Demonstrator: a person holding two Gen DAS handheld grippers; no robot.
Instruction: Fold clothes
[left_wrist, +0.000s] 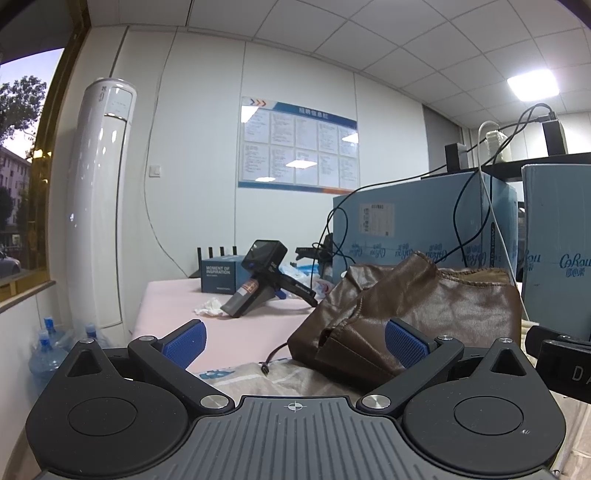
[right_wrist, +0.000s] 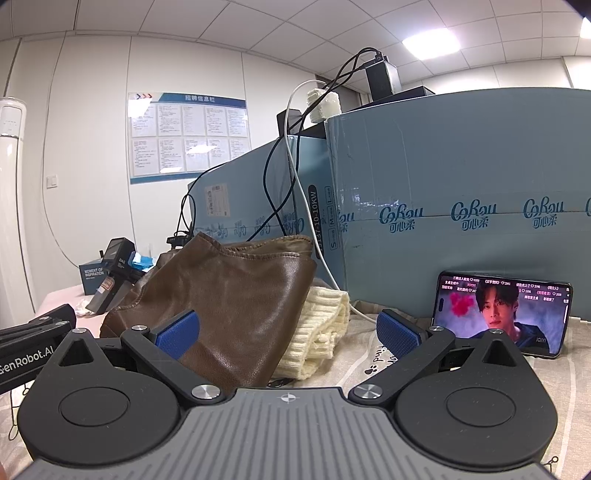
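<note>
Approach stage of folding. The left gripper (left_wrist: 295, 341) and the right gripper (right_wrist: 288, 332) both stand with fingers spread apart, holding nothing. The brown leather-like garment (left_wrist: 424, 310) lies crumpled just ahead of both, slightly right of the left gripper's centre; a cream knit garment (right_wrist: 321, 332) sits partly beneath it, directly before the right gripper. Judged next: each gripper must reach an edge or corner and close on it to spread the garment flat.

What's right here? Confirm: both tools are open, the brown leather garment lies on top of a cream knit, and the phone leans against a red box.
Wrong on one point: in the right wrist view the phone leans against a blue box, not red. Both tools, left tool and right tool, are open; the brown leather garment lies on the cream knit.
</note>
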